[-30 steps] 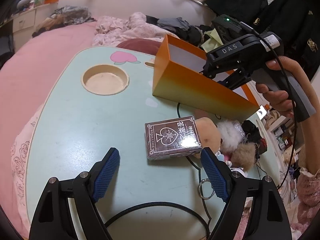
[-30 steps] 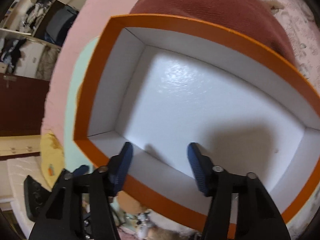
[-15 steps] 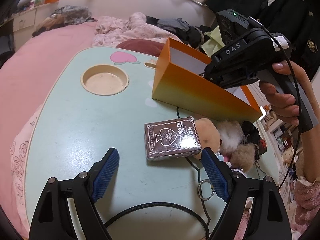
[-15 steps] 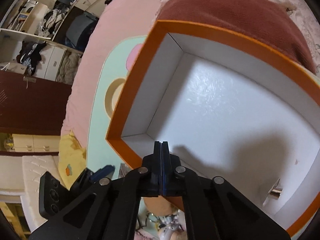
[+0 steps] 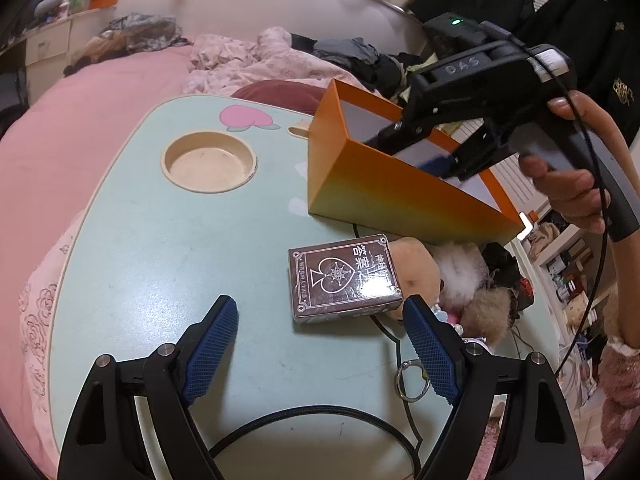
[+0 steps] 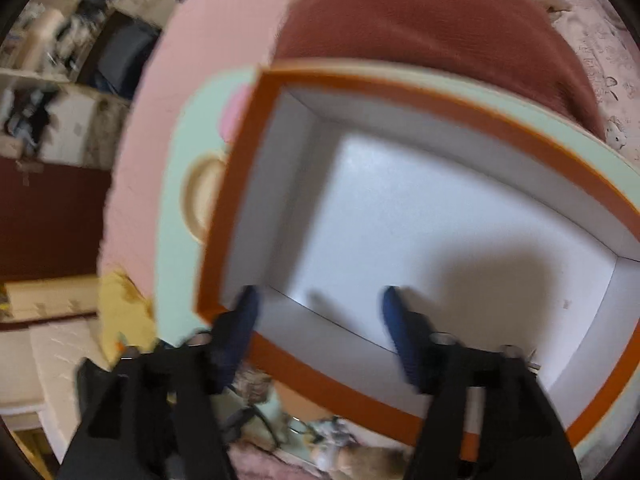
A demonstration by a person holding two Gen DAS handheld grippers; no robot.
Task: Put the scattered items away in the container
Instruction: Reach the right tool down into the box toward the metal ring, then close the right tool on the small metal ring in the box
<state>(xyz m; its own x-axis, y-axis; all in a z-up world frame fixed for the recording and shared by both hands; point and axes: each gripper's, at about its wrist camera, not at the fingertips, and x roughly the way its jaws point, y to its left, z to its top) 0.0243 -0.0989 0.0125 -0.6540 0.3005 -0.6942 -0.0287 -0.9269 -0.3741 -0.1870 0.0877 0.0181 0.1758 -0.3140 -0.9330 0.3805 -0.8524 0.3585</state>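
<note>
An orange box [image 5: 400, 196] with a white inside [image 6: 440, 232] stands on the pale green table [image 5: 180, 248]. A brown card deck [image 5: 344, 278] lies flat in front of the box. My left gripper [image 5: 320, 340] is open and empty, low over the table, with the deck just ahead between its fingers. My right gripper [image 6: 318, 300] is open and empty above the near wall of the box; it also shows in the left wrist view [image 5: 444, 160]. A small metal item [image 6: 532, 364] lies inside the box near the right finger.
Plush toys [image 5: 460, 276] lie to the right of the deck. A metal ring [image 5: 412, 380] and a black cable [image 5: 312, 416] lie near my left fingers. A round cup recess [image 5: 208, 162] sits in the table. A pink bed [image 5: 80, 92] lies behind.
My right gripper was open, shut half a second ago, and is open again, pulled back above the box. My left gripper has barely moved.
</note>
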